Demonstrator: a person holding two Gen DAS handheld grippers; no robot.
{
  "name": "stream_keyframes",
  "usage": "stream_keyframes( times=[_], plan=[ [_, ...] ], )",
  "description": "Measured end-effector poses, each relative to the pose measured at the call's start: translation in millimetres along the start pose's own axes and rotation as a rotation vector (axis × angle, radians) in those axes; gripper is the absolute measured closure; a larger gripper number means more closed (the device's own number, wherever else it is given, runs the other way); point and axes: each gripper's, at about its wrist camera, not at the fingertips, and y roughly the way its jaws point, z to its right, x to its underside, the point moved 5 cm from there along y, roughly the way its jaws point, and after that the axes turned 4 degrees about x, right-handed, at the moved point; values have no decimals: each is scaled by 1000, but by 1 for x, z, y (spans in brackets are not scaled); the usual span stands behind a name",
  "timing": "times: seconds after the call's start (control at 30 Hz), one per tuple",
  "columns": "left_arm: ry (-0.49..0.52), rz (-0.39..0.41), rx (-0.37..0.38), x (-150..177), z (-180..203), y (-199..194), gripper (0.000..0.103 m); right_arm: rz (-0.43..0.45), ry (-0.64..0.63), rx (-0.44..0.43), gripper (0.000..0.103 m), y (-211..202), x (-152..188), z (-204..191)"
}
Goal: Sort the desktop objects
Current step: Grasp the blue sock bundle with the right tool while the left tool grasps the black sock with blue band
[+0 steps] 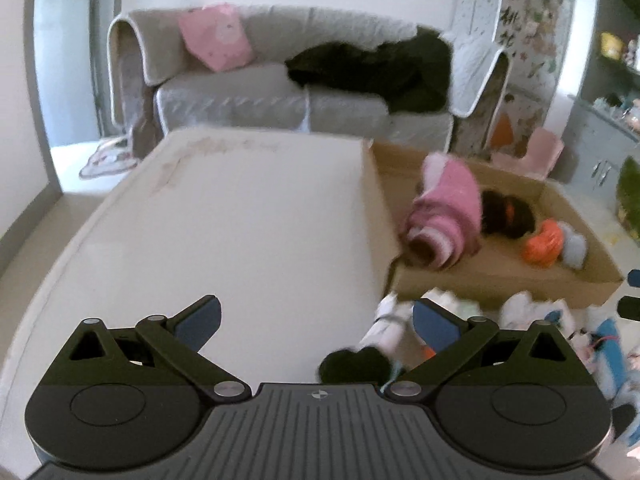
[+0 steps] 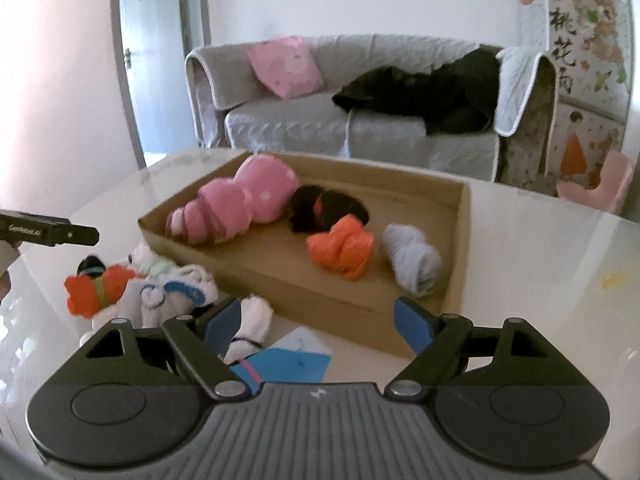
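A shallow cardboard box point(image 2: 456, 264) point(image 1: 512, 284) stands on the white table point(image 2: 540, 280) point(image 1: 240, 220). In it lie pink rolled socks point(image 2: 240, 204) point(image 1: 448, 212), a black bundle point(image 2: 320, 206), an orange bundle point(image 2: 344, 250) point(image 1: 542, 242) and a grey bundle point(image 2: 414, 258). In front of the box lies a loose pile: an orange-and-black bundle point(image 2: 96, 286), white socks point(image 2: 176, 292) point(image 1: 388, 328), a blue card point(image 2: 288, 364). My right gripper point(image 2: 316, 326) is open and empty above the pile's near edge. My left gripper point(image 1: 316, 322) is open and empty left of the pile; a black bundle point(image 1: 354, 366) lies by its right finger.
A grey sofa point(image 2: 320, 120) with a pink cushion point(image 2: 286, 66) and a dark garment point(image 2: 420, 88) stands behind the table. A decorated cabinet point(image 2: 580, 80) is at the right. The left gripper's body point(image 2: 48, 232) shows at the right wrist view's left edge.
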Motion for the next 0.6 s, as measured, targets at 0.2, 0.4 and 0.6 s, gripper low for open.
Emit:
stream_keyframes(
  times=[0.2,0.4,0.6],
  plan=[
    [29,-72,-2,16,4,10,0,-49,-30,3,19,10,14,-8],
    [43,-137,-15,26,10,25,1,-81,-33,-13,19,10,27,-13],
    [52,-170,0,32,11,20,8,-99,-17,-31,22,8,29,-14]
  ],
)
